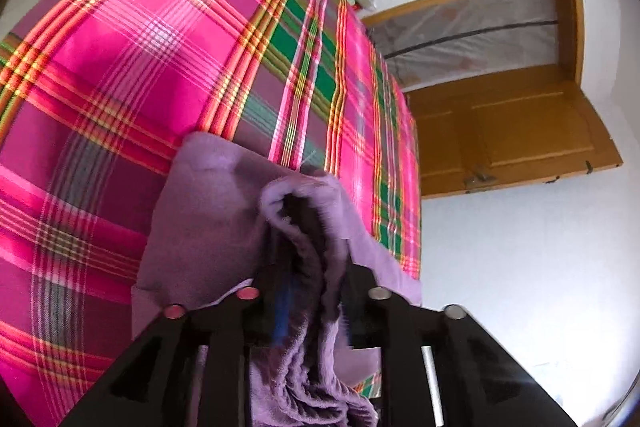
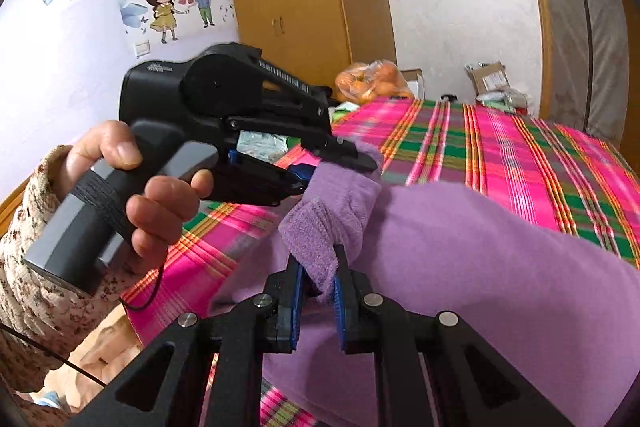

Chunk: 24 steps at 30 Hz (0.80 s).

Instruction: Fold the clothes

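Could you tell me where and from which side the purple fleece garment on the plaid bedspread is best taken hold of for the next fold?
Probably along its near bunched edge, coming from the bedside. The purple fleece garment drapes flat over the plaid bedspread, so only that raised, doubled edge gives the pads something to pinch. The right gripper already clamps it there, and the left gripper takes the same edge further along.

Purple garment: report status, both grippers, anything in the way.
Right gripper shut on purple garment. Left gripper has a bunched fold between its fingers, grip unclear. Garment draped over plaid bedspread. Nothing blocking the fold.
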Motion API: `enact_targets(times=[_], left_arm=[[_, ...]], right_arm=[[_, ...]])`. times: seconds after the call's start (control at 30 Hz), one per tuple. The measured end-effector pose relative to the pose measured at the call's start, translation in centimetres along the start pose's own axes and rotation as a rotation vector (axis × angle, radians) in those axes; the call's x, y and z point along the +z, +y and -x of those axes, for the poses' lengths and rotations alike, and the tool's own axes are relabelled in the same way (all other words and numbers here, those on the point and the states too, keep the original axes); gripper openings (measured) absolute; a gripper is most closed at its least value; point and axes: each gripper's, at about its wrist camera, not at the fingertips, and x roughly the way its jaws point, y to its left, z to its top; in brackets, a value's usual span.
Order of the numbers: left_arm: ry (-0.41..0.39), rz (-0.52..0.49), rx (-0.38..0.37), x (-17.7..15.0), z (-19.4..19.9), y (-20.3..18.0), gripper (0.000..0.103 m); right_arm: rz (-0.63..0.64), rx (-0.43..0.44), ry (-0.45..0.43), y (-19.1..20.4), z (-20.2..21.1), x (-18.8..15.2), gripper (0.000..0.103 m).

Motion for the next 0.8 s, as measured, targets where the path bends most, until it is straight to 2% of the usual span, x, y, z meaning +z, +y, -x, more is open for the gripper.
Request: enact_targets(times=[0.27, 0.3, 0.33, 0.37, 0.5, 0.63, 0.7, 0.8], left_arm=[[-0.038, -0.152, 0.073, -0.8, 0.2, -0.9, 0.028], [-0.052, -0.169, 0.088, -0.9, 0.5, -0.9, 0.03], [-0.065, -0.184, 0.1, -1.1, 0.8, -1.0, 0.039], [-0.075, -0.193, 0.099, -1.2, 1.0, -0.9, 0.042], [-0.094, -0.183, 0.08, -1.6, 2.1, 0.0, 0.043], [-0.124, -0.15, 0.087, -2.2, 3.1, 1.6, 0.043], [-0.13, -0.142, 0.091, -2.5, 3.4, 2.1, 0.043], [-0.125, -0.14, 0.101, -2.9, 3.4, 2.8, 0.043]], right_arm=[[-0.044, -0.003, 0.061, -2.1, -0.6, -1.4, 0.015], [-0.051, 0.004, 0.067, -2.4, -0.7, -1.5, 0.017], [-0.059, 0.011, 0.072, -2.7, -0.7, -1.6, 0.017], [-0.069, 0.014, 0.072, -2.9, -0.7, -1.7, 0.018], [-0.107, 0.047, 0.077, -4.1, -0.7, -1.7, 0.029], [-0.172, 0.117, 0.09, -5.8, -0.8, -1.7, 0.038], [-0.23, 0.173, 0.105, -6.9, -1.0, -1.6, 0.045], [-0.308, 0.26, 0.117, -8.3, -1.3, -1.2, 0.049]])
